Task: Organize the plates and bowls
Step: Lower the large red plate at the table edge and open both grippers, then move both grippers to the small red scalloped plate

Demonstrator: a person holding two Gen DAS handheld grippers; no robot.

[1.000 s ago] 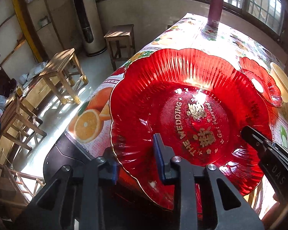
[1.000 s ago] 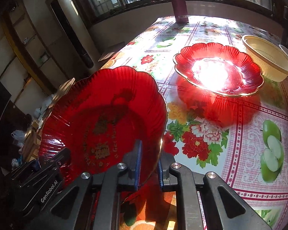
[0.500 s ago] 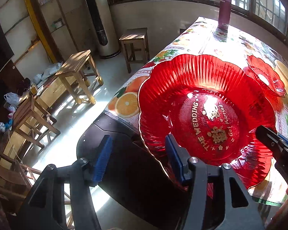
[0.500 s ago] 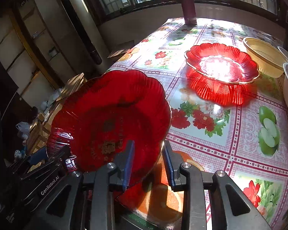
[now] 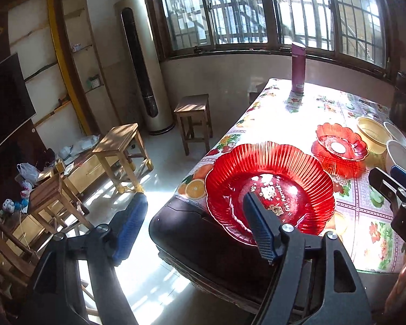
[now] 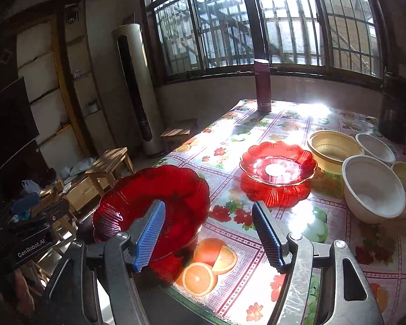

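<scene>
Red fluted plate [image 5: 270,178], scalloped rim, gold lettering.

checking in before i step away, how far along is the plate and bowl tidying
Done: the large red ribbed plate lies at the table's near corner, released. Both the left gripper and right gripper have just been opening, jaws wide, nothing between them. In hand: nothing. Left: the smaller red flower-shaped plate sits apart, unstacked, and the cream and white bowls stand clustered to the right, mostly separate.
</scene>
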